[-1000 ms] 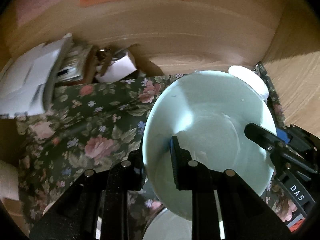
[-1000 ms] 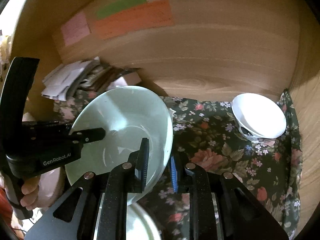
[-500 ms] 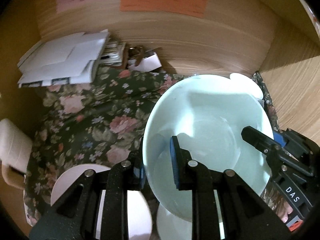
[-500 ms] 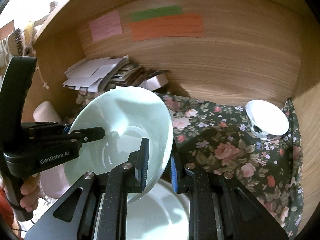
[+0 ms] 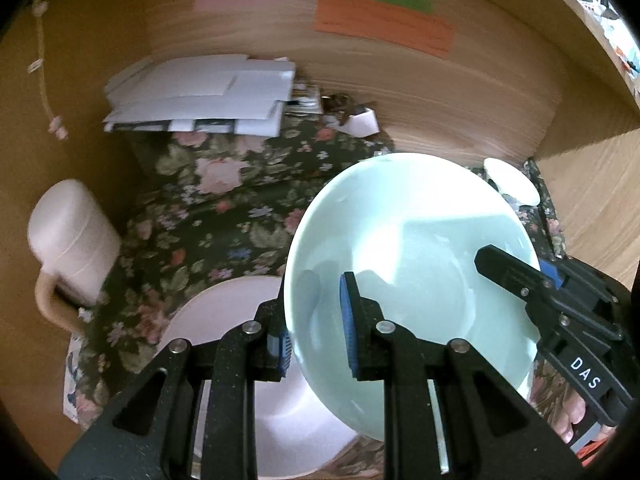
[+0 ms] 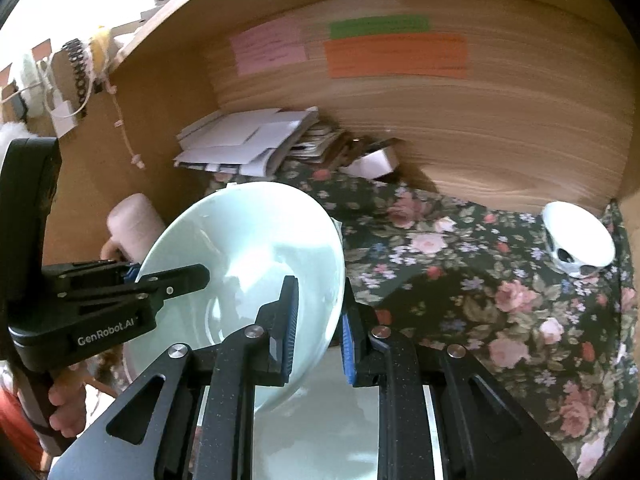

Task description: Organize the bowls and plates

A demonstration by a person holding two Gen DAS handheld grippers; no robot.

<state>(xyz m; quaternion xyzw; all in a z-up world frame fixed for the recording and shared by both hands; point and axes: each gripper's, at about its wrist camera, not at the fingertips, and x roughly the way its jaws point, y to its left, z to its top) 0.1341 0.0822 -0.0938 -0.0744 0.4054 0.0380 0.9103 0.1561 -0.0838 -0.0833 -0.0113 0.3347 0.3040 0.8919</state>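
Note:
A pale green bowl [image 5: 408, 248] hangs in the air between both grippers, tilted. My left gripper [image 5: 314, 332] is shut on its left rim. My right gripper [image 6: 318, 328] is shut on its right rim; it shows in the left wrist view [image 5: 516, 276] too. The bowl also shows in the right wrist view [image 6: 248, 256]. Under it a pale pink plate [image 5: 224, 312] and a white plate [image 6: 328, 420] lie on the floral cloth [image 6: 460, 280]. A small white bowl [image 6: 576, 236] stands at the far right.
A pink mug [image 5: 68, 236] stands at the left. A stack of white papers [image 5: 200, 96] and a small white box [image 5: 364, 122] lie against the wooden back wall [image 6: 460, 120]. A wooden side wall [image 5: 600, 184] closes the right.
Both grippers have pulled back and up with the green bowl. The plates below and the pink mug at the left have come into view.

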